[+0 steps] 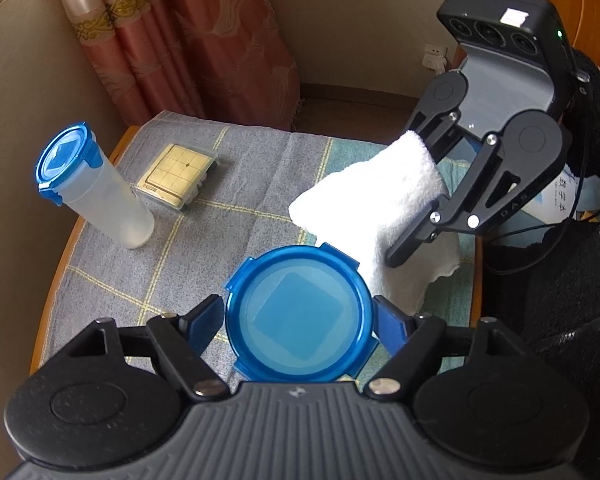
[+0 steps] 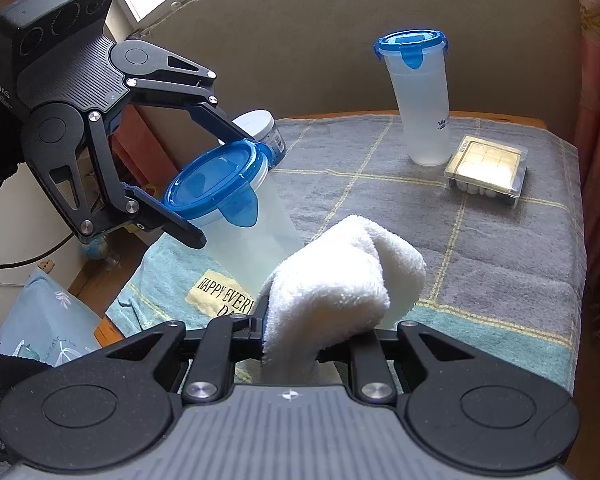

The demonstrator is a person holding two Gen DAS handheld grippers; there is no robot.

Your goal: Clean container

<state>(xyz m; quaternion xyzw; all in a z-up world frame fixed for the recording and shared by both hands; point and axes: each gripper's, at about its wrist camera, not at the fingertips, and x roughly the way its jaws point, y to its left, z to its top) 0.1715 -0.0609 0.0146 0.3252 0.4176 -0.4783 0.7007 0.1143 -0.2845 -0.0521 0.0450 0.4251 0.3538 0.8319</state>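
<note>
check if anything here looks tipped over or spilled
Nothing spilled. The only thing askew is the container between the left gripper's fingers: it leans, while the other container stands upright. The right gripper pinches a white cloth.

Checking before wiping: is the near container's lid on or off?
On: the blue lid caps the tilted container.

hidden: right tool (image 2: 300, 334) tips under white cloth (image 2: 340, 280) | small jar (image 2: 260, 128) mostly behind container lid (image 2: 216, 180)
</note>
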